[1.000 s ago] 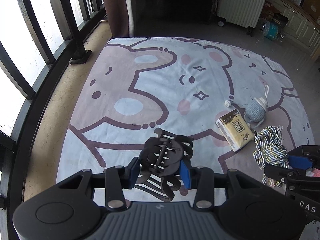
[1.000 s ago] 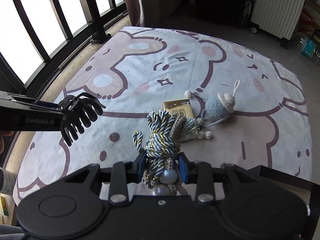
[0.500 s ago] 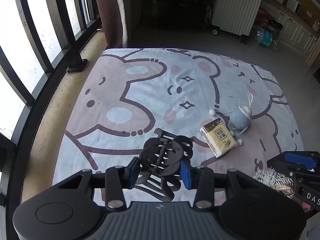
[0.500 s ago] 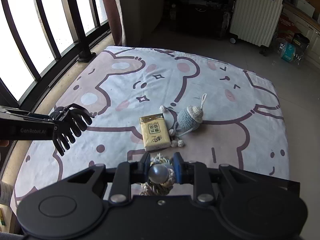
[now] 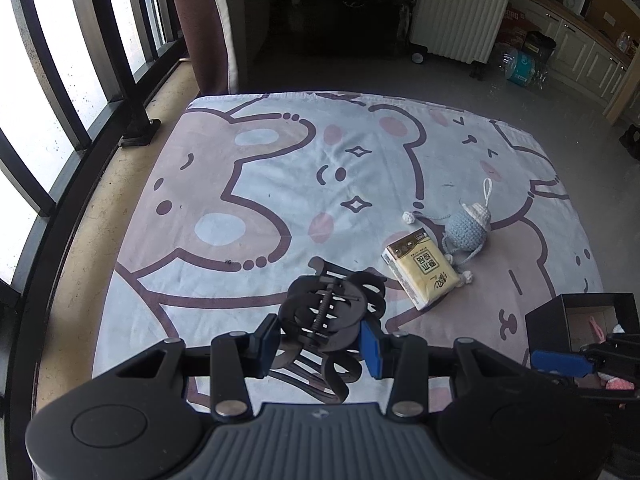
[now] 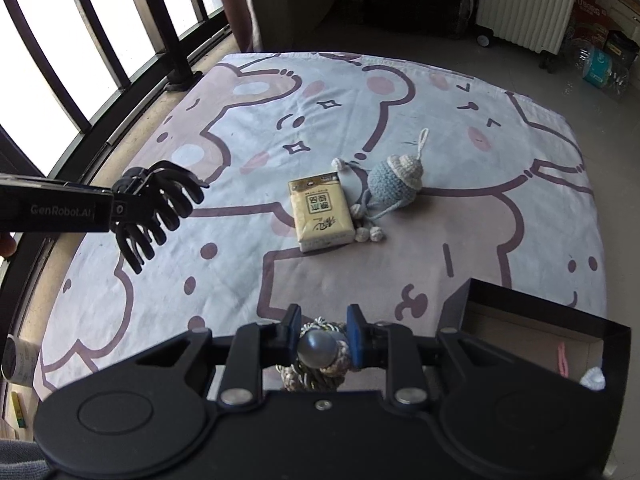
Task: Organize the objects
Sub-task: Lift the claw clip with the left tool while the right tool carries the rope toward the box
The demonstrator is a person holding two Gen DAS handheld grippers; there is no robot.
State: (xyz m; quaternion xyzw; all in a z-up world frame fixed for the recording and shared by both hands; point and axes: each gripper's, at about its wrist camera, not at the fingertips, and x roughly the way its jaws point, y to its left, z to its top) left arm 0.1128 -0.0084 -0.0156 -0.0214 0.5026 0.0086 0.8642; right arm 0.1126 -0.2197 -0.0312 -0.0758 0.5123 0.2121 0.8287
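**Rope bundle lifted from the mat; both grippers loaded**

A second ago the braided rope bundle point(image 6: 316, 354) was seen lying on the cartoon-bear mat point(image 6: 360, 92) just near of the tissue pack point(image 6: 322, 216), with the right gripper point(image 6: 320, 338) only loosely around it. Now the bundle is raised clear of the mat and is clamped between the blue pads point(image 6: 354, 338), with a grey bead showing between them. The spot on the mat near the pack where it lay is now bare. The mat has also slid farther away in both wrist views, and a black box point(image 6: 536, 320) has come into view at the near right, which was not seen a second ago.

The left gripper point(image 5: 320, 340) is closed on the black hair claw point(image 5: 332, 312), as it was before; the claw is held above the mat's near left part.

The tissue pack and the crocheted blue-and-white toy point(image 6: 394, 184) are left on the mat, just beside each other, the toy to the right and slightly farther, its cords and white pom-poms touching the pack's right edge.

The black box is open at the top and lined in brown card. A pink item point(image 6: 562, 358) and a pale knitted item point(image 6: 592, 378) are seen inside it; what they are cannot be told. The right gripper is seen just left of the box in the left wrist view.
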